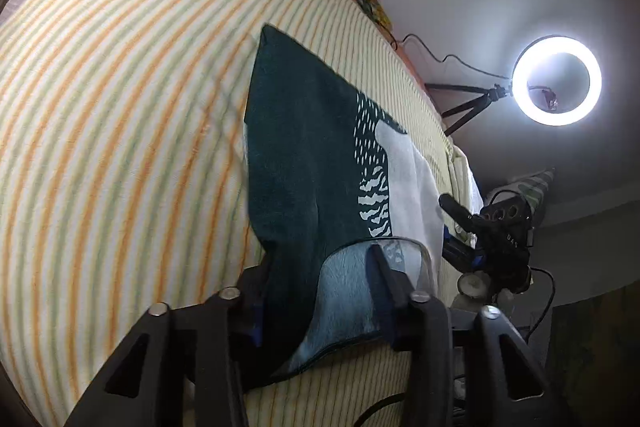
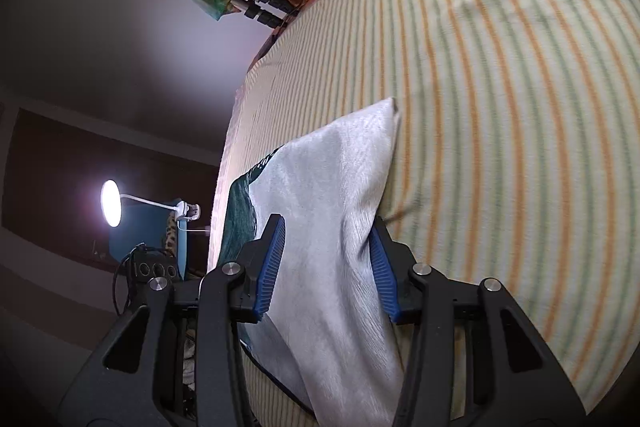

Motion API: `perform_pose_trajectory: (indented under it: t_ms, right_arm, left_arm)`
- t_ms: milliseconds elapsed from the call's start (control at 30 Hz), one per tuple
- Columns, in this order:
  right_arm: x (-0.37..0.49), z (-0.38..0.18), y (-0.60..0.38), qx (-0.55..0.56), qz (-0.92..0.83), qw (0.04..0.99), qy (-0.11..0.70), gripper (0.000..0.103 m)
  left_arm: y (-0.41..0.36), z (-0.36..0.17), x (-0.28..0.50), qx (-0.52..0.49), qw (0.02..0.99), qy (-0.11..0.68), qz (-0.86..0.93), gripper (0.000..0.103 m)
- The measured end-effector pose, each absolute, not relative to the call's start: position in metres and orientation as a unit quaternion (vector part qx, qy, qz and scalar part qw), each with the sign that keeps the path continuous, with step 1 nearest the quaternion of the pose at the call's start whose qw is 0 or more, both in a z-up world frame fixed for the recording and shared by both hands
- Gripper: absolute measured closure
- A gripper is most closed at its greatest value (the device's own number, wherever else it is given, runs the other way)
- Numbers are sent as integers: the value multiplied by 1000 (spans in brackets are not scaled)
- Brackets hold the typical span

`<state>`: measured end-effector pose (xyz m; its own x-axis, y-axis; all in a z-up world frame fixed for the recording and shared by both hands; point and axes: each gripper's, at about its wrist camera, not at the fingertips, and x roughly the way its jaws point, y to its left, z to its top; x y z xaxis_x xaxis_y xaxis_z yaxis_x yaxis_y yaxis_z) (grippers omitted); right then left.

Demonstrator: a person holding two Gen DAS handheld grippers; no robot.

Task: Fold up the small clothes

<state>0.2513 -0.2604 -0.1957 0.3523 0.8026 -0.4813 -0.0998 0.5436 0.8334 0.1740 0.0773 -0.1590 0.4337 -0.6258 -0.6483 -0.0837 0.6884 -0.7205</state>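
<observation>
Dark green and white cloth [image 1: 308,163] lies flat on a striped sheet [image 1: 120,147], near the sheet's edge, green half to one side and white half to the other, with a dashed and zigzag print where they meet.

Left tongs [image 1: 316,291]: part open, straddling the near green corner. Cloth sits between the jaws and is raised and curled there, pale underside showing. One finger [image 1: 390,291] lies against that fold; whether both pads press it, cannot tell.

Right tongs [image 2: 326,267]: part open over the white end [image 2: 332,195]. Blue ribbed pads [image 2: 272,267] flank the cloth, which fills the gap between them. Firm grip or only contact, cannot tell.

Ring light [image 1: 557,80] on a tripod beyond the sheet's edge.
</observation>
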Motion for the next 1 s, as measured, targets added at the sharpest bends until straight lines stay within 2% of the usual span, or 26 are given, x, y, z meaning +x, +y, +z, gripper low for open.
perform_pose_trajectory:
  t_ms: [33,67,100,133,167,333,567,1000]
  right_arm:
    - [252,-196,-258,365,305,737,480,63]
    - [254,-197,-255,365,303,736,483,72]
    - [255,-198,-253,364,300,735,488,79]
    - [256,-200,-250,359,295,735,493,90]
    - [256,-200,-248,351,289,739,498,94]
    - [253,-182,-241,305,276,768,491,96]
    - [243,-146,-235,274,288,794,460,97]
    - [234,-116,-252,260,276,817,434,97]
  left_arm:
    - [75,-158,176,-348,773,502,-172,73]
    - [72,-157,178,-336,777,504,-170,76]
    - [70,-155,179,-325,783,504,-167,84]
    - [69,-154,179,-316,787,504,-162,91]
    - [68,-154,179,-314,789,502,-160,94]
    - [63,-137,174,-267,821,481,-153,101]
    - [55,-111,169,-250,843,446,-166,102]
    - [25,-95,173,-228,853,430,-192,102]
